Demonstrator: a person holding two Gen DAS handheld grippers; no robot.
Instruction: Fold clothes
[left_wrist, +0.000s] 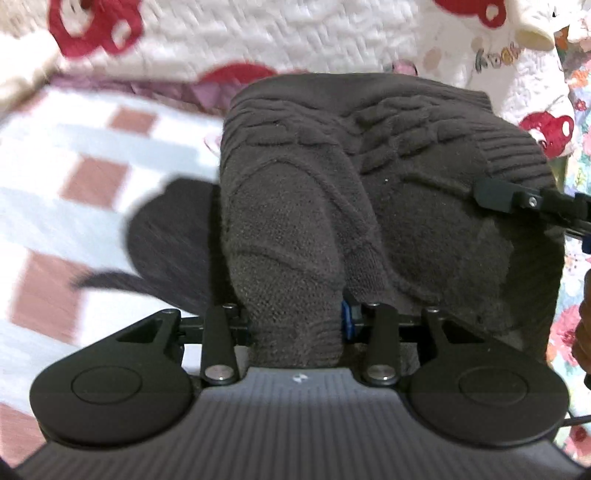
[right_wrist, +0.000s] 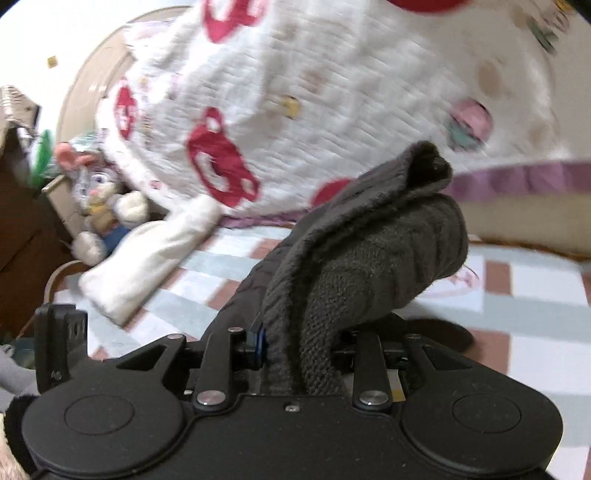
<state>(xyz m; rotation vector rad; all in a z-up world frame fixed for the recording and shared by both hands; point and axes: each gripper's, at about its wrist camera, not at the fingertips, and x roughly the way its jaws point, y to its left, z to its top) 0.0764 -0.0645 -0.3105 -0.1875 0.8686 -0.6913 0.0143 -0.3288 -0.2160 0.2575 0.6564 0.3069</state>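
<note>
The left gripper (left_wrist: 295, 325) is clamped on a thick bunch of the dark knit sweater (left_wrist: 369, 184), which rises straight ahead of it and drapes away over the checked bed (left_wrist: 74, 184). The right gripper (right_wrist: 299, 347) pinches another bunched edge of the same sweater (right_wrist: 369, 258), the cloth filling the gap between its jaws and folding over just beyond them. In the left view, the right gripper's tip (left_wrist: 495, 194) shows off to the right, at the sweater's far edge.

The step looks like a lift to carry one edge over for a fold. To do it well, both grippers should hold their grip and move together at equal height, keeping the edge between them taut. They should stay clear of the white quilt with red shapes (right_wrist: 295, 92) lying beyond the sweater, and lay the edge down square before letting go.
</note>
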